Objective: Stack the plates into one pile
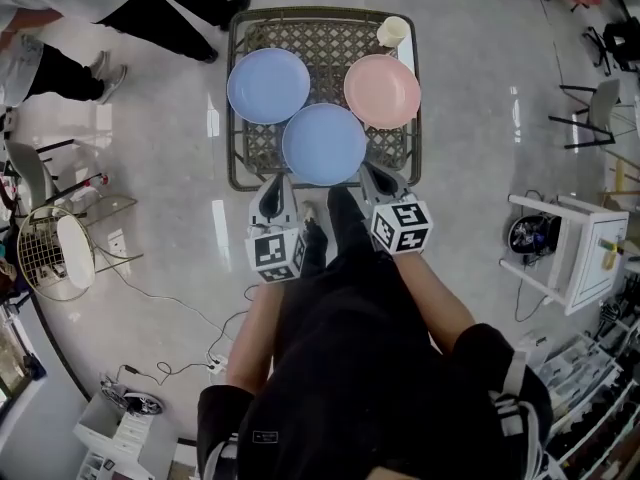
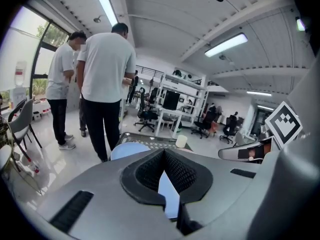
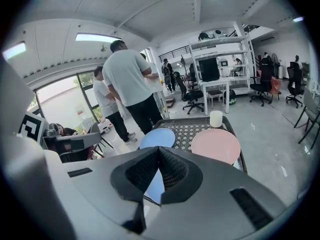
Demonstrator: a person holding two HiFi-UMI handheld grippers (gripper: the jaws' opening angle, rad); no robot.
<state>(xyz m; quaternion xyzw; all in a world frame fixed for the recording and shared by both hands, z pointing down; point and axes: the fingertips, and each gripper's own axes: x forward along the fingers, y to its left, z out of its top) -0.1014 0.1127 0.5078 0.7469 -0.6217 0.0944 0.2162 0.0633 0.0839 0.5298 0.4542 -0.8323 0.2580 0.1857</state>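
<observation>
3 plates lie unstacked on the woven table [image 1: 330, 53]: the far blue plate [image 1: 268, 85] at the back left, the pink plate [image 1: 382, 91] at the back right near a cream cup [image 1: 392, 31], and the near blue plate [image 1: 324, 144] at the front edge, just beside both. The left gripper [image 1: 277, 183] and right gripper [image 1: 373, 173] flank the near plate. Each is clenched on nothing, with its jaws together.

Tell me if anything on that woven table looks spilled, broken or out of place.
Nothing stands out. The far round blue plate, the near round blue plate and the round pink plate lie flat and whole on the dark woven table; the cream cup stands upright. Nothing spilled.
</observation>
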